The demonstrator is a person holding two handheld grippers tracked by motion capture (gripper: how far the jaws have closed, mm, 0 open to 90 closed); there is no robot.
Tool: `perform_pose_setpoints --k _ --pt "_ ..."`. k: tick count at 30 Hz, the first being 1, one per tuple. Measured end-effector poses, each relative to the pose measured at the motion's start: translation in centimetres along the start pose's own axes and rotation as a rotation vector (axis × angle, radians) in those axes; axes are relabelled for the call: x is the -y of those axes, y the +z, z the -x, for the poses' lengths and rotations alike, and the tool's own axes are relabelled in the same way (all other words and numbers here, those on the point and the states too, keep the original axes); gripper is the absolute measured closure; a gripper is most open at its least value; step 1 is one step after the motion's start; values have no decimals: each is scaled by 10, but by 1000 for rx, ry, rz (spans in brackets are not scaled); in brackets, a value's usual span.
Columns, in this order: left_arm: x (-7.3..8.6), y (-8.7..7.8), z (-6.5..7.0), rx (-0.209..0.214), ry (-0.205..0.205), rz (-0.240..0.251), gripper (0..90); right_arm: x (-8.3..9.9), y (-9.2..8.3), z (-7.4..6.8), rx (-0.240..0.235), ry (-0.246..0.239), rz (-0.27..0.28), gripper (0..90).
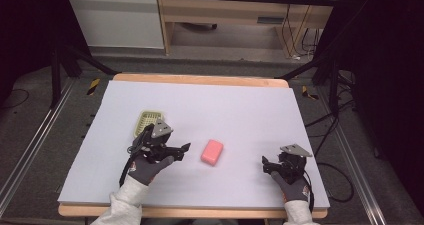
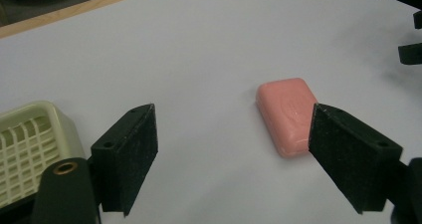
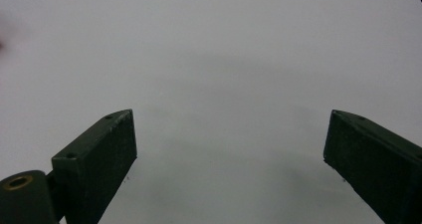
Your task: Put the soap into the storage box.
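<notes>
A pink bar of soap (image 1: 212, 151) lies flat on the white table sheet (image 1: 235, 110), near the front middle. A pale yellow slatted soap dish (image 1: 148, 123) sits to its left. My left gripper (image 1: 182, 151) hovers between dish and soap, jaws open, tips pointing at the soap and a short way from it. In the left gripper view the soap (image 2: 288, 115) lies ahead, beside the right jaw and apart from it, and the dish (image 2: 31, 149) is at the lower left. My right gripper (image 1: 266, 164) rests at the front right, open with nothing between its jaws (image 3: 229, 149).
The wooden table edge (image 1: 200, 79) runs along the far side. Black stand legs and cables stand on the floor around the table. Bare sheet lies between the soap and the right gripper.
</notes>
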State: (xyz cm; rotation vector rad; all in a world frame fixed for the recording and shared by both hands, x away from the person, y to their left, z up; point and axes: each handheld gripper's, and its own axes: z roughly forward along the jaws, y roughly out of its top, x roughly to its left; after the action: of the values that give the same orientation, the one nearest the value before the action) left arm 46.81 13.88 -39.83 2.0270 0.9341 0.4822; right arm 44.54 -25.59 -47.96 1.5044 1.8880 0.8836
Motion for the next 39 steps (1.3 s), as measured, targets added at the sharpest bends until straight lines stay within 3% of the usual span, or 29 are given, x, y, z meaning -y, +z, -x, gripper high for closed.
perform_pose_setpoints --k 13,39 --pt "-11 17 19 9 40 -18 195 0 0 -1 6 -2 2 63" --pt "-20 53 43 39 65 -75 182 -1 1 -2 12 -4 -6 62"
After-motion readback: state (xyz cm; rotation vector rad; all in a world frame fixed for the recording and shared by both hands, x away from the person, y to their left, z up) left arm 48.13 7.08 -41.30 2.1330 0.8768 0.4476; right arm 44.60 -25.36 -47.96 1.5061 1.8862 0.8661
